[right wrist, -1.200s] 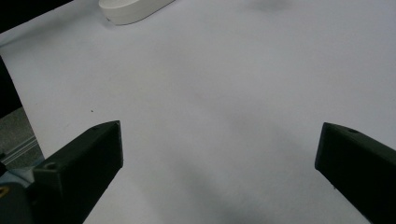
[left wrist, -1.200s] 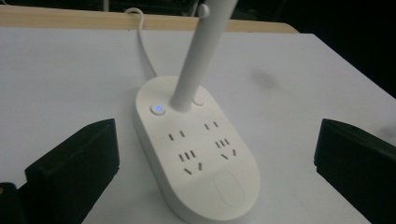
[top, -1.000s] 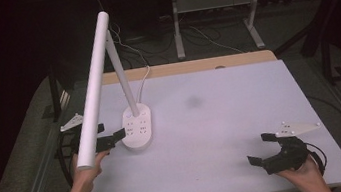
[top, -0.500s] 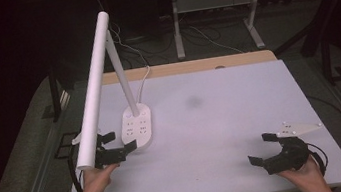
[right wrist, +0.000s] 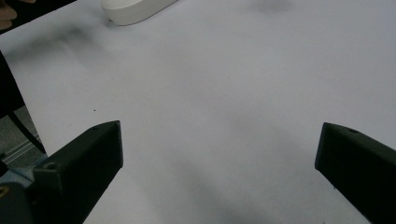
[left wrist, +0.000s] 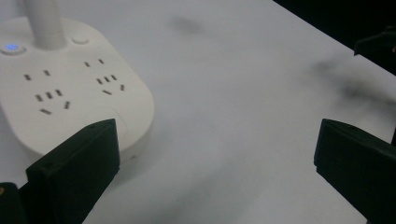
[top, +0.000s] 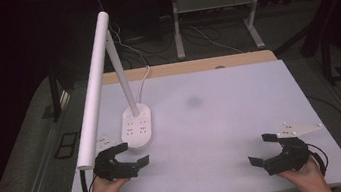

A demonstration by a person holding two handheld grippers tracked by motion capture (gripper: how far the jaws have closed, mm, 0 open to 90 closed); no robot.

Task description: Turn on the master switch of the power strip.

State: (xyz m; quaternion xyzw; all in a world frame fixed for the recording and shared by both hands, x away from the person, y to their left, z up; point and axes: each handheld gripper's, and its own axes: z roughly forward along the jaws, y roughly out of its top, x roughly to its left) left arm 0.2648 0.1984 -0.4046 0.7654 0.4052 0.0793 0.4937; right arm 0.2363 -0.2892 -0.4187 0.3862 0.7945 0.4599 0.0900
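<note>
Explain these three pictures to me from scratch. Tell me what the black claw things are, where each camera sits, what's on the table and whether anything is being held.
There is no robot here. A person stands at the near edge of a white table and holds a hand-operated two-jaw gripper in each hand: the left gripper and the right gripper. The high view looks down from above the person. The other two pictures come from small cameras riding on each gripper, looking out between its own black jaws.

On the table stands a white desk lamp whose base doubles as a power strip with sockets; a small blue light glows on it. A white cable runs off the back.

Both grippers are open and hold nothing. The left one sits just beside the lamp's base.
</note>
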